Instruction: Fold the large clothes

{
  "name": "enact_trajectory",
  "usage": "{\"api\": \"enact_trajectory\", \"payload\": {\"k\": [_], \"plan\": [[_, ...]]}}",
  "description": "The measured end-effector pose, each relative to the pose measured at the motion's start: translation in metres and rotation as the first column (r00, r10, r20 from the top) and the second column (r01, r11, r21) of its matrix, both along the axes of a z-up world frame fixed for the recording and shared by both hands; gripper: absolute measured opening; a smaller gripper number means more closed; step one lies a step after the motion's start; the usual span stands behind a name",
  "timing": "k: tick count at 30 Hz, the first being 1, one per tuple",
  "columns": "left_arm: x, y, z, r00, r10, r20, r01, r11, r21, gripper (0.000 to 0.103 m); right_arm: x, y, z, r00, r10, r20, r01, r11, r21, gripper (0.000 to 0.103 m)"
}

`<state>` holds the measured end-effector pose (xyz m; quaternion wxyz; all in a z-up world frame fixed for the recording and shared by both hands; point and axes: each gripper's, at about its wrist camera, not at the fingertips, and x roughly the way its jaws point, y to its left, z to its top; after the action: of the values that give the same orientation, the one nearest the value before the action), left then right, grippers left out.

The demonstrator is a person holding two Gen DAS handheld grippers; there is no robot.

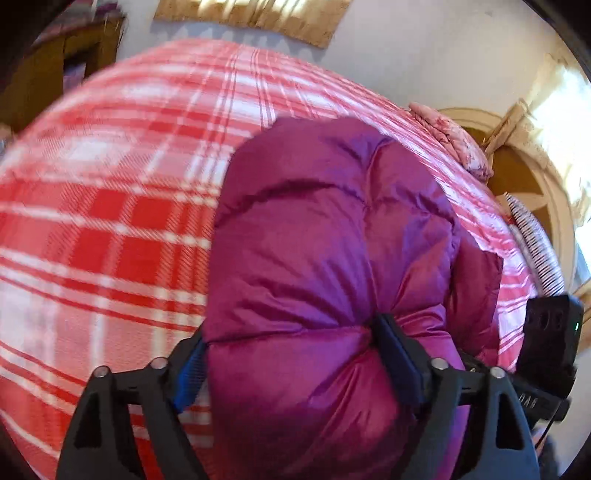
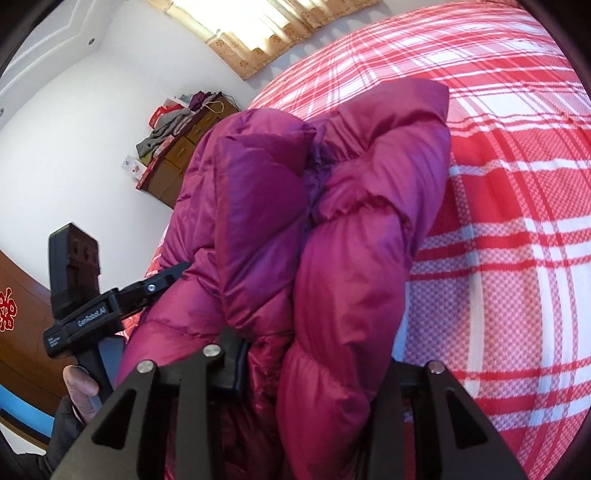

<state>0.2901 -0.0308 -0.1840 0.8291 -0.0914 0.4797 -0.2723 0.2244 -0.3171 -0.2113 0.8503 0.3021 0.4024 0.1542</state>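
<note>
both tongs, left [image 1: 291, 354] and right [image 2: 314, 365], clamped on the magenta puffer jacket [image 1: 325, 236] (above red plaid bedspread [image 1: 110, 206])

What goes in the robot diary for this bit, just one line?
step: folding | left hand-held gripper: shut on puffy magenta down jacket | right hand-held gripper: shut on jacket | surface: red plaid bedsheet

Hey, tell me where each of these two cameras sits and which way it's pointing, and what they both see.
Left wrist: sits on the left hand-held gripper, looking along its fingers across the purple puffer jacket to the red plaid bedspread; the other gripper's body shows at right.
Right wrist: sits on the right hand-held gripper, facing the bunched jacket, with curtains and a wooden dresser beyond; the left gripper and the hand holding it show at left.
Shared: jacket, bedspread, both grippers clamped on the jacket.
</note>
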Motion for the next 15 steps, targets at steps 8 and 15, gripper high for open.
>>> {"api": "enact_trajectory", "payload": {"k": [8,15], "plan": [[-0.029,-0.002,0.017,0.993,-0.003,0.115,0.003,1.000,-0.002,0.055,-0.011,0.015,0.013,1.000,-0.008,0.000,0.008,0.997,-0.080,0.034],[-0.051,0.039,0.035,0.987,0.088,0.136,-0.076,0.993,-0.091,0.052,-0.021,0.046,0.039,0.997,0.055,0.046,-0.048,0.990,-0.129,0.032]]}}
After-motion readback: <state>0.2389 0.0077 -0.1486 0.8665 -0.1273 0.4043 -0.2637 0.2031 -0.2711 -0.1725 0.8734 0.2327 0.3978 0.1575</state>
